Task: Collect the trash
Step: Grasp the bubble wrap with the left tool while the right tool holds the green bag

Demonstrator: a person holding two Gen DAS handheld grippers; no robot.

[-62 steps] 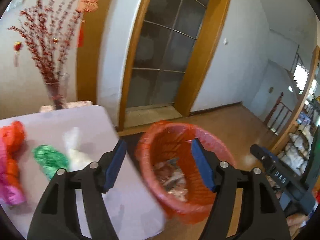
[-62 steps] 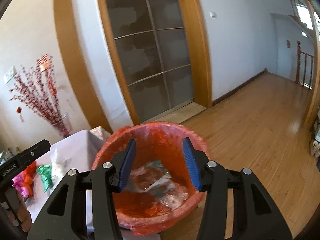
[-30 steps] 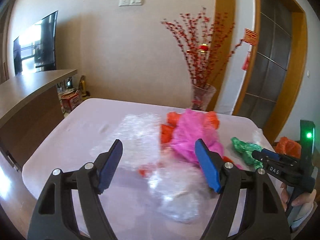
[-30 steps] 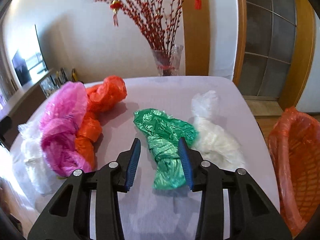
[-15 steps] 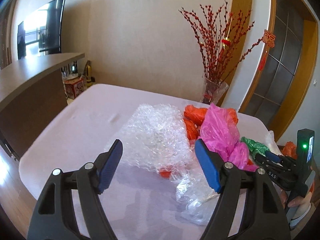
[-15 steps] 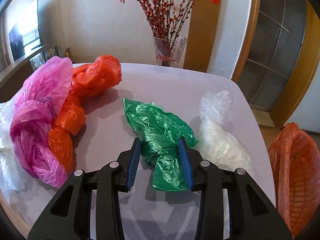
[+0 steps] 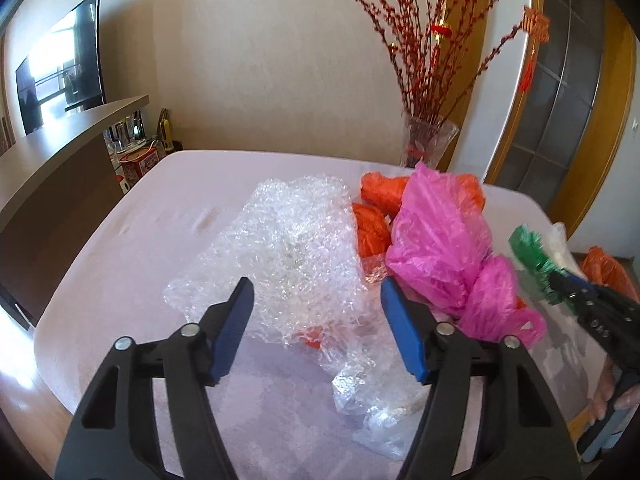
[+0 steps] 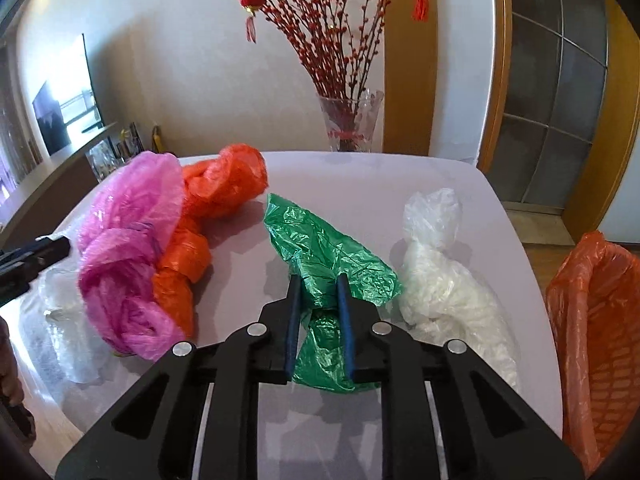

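Left wrist view: the left gripper (image 7: 316, 320) is held with its jaws apart, and they've just been closing in a bit, with the crumpled clear bubble wrap sheet (image 7: 288, 248) sitting between the blue pads but not pinched yet. It's spread over the middle of the white rounded table (image 7: 192, 184), with the pink plastic bag (image 7: 440, 252) and the orange plastic bags (image 7: 376, 208) bunched against it toward the far right corner. For a clean grab, a thick fold should probably be aimed for, not a thin loose edge, otherwise the sheet could just slide out.

Right wrist view: the right gripper (image 8: 318, 308) has just been closing and is now clamped on the crumpled green plastic bag (image 8: 320, 256), mid-table near the front edge. The white plastic bag (image 8: 436, 280) lies just beside it, toward the right edge. The orange-lined waste basket (image 8: 592, 320) is seen past that edge. A straight-up lift is likely best, so the white one isn't dragged along.
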